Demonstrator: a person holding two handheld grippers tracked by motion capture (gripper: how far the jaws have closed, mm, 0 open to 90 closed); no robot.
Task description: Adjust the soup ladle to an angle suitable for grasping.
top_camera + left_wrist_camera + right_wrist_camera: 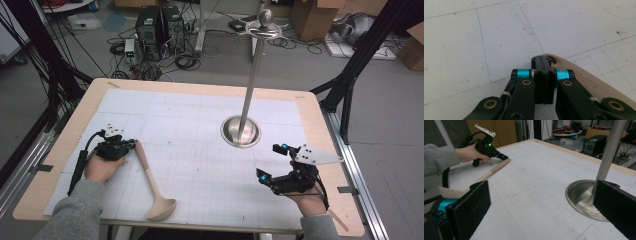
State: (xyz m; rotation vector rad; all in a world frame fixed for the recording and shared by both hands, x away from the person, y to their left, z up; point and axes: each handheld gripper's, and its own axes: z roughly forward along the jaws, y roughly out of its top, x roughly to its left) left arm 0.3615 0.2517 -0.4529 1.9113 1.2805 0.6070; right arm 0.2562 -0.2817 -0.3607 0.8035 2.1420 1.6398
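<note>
A beige ladle point(150, 180) lies on the white mat, bowl near the front edge and handle reaching back to the left. My left gripper point(133, 144) rests low at the handle's tip. In the left gripper view its jaws point(541, 60) are pressed together with nothing between them, and the ladle handle point(586, 80) lies just to their right. At the right of the table my right gripper point(268, 162) is held above the mat. Its jaws stand wide open and hold nothing point(544, 207). From there I see the left gripper point(503, 157) far off at the ladle handle point(496, 168).
A metal stand with a round base point(230, 131) and a tall pole point(253, 75) rises at the middle right of the table, close ahead of my right gripper, where its base point(580, 200) shows too. Boxes, computers and cables lie on the floor beyond the table.
</note>
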